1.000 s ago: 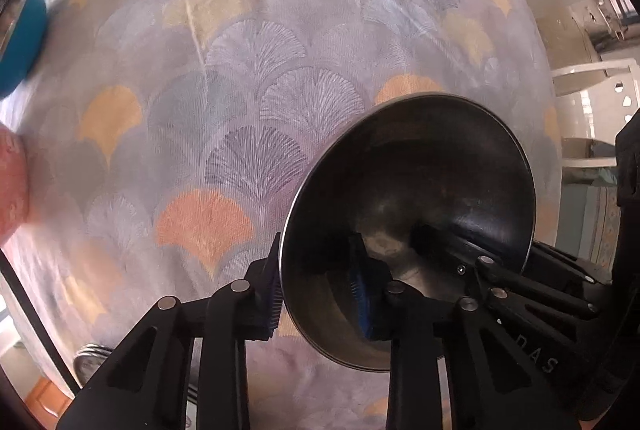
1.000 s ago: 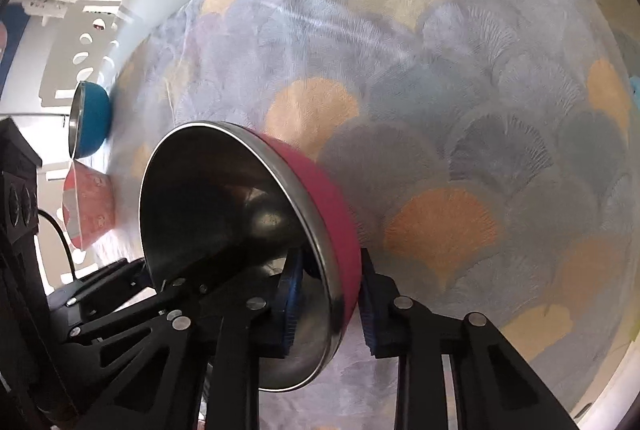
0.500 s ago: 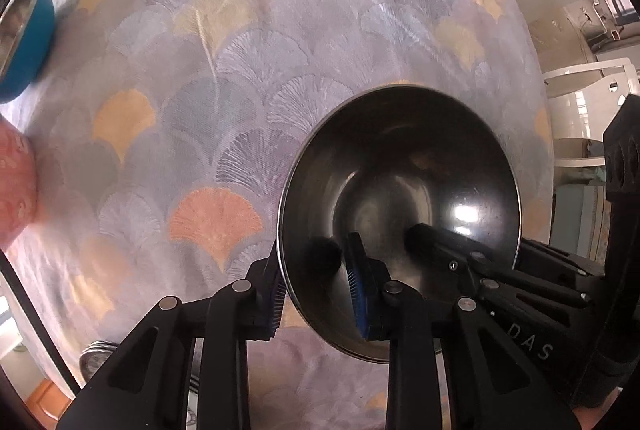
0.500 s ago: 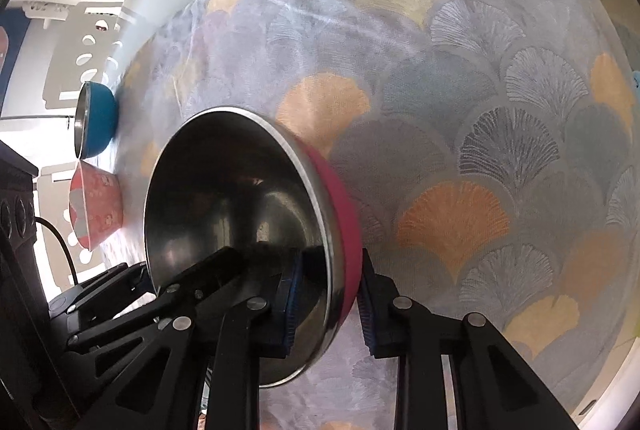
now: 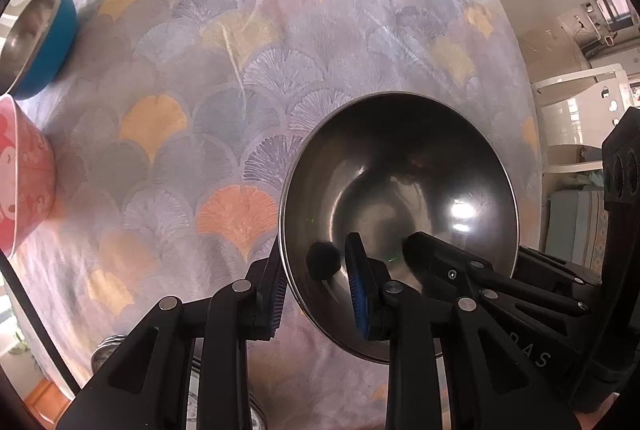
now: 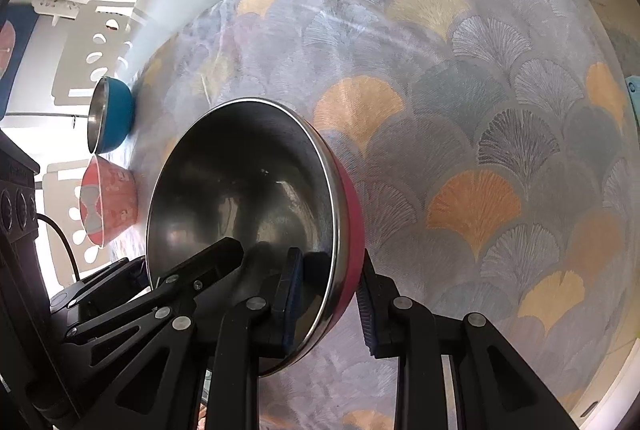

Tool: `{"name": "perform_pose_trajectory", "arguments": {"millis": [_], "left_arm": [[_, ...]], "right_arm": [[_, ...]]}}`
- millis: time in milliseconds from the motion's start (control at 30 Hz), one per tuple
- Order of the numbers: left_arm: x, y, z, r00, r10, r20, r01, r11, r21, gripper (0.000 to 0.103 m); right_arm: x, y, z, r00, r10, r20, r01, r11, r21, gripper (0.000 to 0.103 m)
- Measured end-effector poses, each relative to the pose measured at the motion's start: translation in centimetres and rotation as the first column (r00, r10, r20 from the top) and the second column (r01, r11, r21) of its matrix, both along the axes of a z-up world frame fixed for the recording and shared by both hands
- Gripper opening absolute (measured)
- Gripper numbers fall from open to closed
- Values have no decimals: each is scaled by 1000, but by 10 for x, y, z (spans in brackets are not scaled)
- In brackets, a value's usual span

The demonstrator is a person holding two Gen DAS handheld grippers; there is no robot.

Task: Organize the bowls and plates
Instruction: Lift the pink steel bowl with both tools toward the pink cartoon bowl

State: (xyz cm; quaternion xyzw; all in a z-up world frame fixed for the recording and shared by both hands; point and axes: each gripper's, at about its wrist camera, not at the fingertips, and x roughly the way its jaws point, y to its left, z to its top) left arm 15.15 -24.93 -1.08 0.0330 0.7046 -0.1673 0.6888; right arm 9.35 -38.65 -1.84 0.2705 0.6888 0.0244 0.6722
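- A steel bowl with a pink outside (image 6: 248,214) was held off the cloth by both grippers.
- Left gripper (image 5: 318,294) was clamped on the rim's near-left edge, one pad inside, one outside.
- Right gripper (image 6: 328,306) was clamped on the rim's opposite edge.
- Blue bowl (image 5: 38,38) and pink patterned bowl (image 5: 24,174) were seen far left of the left gripper, touching each other.
- Fan-patterned tablecloth (image 6: 480,110) lay beneath.
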Motion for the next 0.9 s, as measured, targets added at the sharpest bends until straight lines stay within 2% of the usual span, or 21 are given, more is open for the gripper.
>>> {"name": "perform_pose_trajectory", "arguments": {"millis": [400, 667, 900], "left_arm": [[-2, 12, 13, 1000, -17, 23, 18, 999, -38, 24], [-1, 14, 25, 998, -48, 28, 50, 998, -50, 24], [4, 33, 34, 998, -47, 35, 49, 997, -54, 24]], "right_arm": [[-9, 9, 16, 999, -30, 22, 30, 1000, -2, 26], [-14, 19, 39, 996, -73, 46, 75, 997, -34, 26], [-10, 39, 54, 995, -78, 61, 81, 996, -42, 27]]}}
